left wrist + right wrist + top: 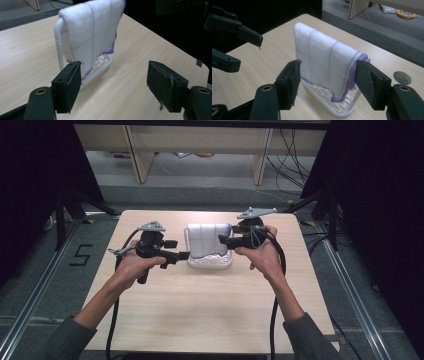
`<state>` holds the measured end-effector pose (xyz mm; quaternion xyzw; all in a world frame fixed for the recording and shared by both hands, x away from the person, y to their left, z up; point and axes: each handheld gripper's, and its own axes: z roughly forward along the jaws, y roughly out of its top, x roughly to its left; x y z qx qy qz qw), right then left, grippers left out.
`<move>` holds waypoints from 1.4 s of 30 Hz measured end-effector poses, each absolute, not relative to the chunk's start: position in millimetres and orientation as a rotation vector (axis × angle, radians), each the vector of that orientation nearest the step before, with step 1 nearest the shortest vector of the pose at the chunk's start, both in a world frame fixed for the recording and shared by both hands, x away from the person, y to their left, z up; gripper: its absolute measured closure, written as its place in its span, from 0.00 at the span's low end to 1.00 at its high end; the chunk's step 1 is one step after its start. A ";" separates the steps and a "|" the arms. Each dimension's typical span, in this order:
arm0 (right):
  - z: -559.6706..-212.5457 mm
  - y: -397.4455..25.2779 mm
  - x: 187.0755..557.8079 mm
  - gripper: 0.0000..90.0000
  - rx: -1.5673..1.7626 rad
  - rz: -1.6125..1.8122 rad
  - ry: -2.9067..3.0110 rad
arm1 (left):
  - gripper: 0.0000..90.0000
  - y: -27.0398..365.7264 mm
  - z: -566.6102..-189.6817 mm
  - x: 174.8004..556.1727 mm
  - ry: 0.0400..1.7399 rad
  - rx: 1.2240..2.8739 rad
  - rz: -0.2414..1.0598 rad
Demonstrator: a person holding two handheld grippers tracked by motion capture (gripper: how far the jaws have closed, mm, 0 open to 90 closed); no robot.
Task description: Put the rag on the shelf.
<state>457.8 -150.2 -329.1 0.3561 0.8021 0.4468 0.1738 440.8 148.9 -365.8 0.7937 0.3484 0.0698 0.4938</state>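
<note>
A white cloth (207, 240) with thin purple lines and a purple hem hangs folded over the top bar of a small white rack (210, 261), which stands on the worktop (200, 310) near its far middle. The left gripper (184, 255) is held at the rack's left end, jaws spread and grasping nothing; in the left gripper view the cloth's (91, 30) lower edge lies just beyond one jaw, apart from it as far as can be told. The right gripper (224, 239) is held at the rack's right end, jaws likewise released; in the right gripper view they frame the cloth (325, 65) without closing on it. Judged from this, the work with the cloth is at the approach stage: both grippers are positioned, and the grasp and any lifting off the rack (334, 106) remain to be done. A coin-like disc (402, 78) lies on the worktop beside the rack.
</note>
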 end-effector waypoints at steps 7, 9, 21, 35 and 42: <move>-336.3 -153.6 446.3 0.38 1.021 1.271 2.276 | 0.28 151.3 -368.9 426.8 0.830 1.912 0.157; -338.4 -154.8 444.0 0.36 1.015 1.279 2.271 | 0.27 151.6 -370.0 422.9 0.825 1.904 0.154; -348.8 -151.2 425.0 0.36 1.014 1.301 2.256 | 0.27 150.0 -381.2 404.8 0.779 1.926 0.136; -371.3 -156.5 407.8 0.35 1.021 1.319 2.288 | 0.26 154.6 -398.1 383.2 0.753 1.938 0.128; -381.8 -154.4 399.1 0.35 0.989 1.306 2.307 | 0.26 154.4 -406.2 376.2 0.736 1.956 0.136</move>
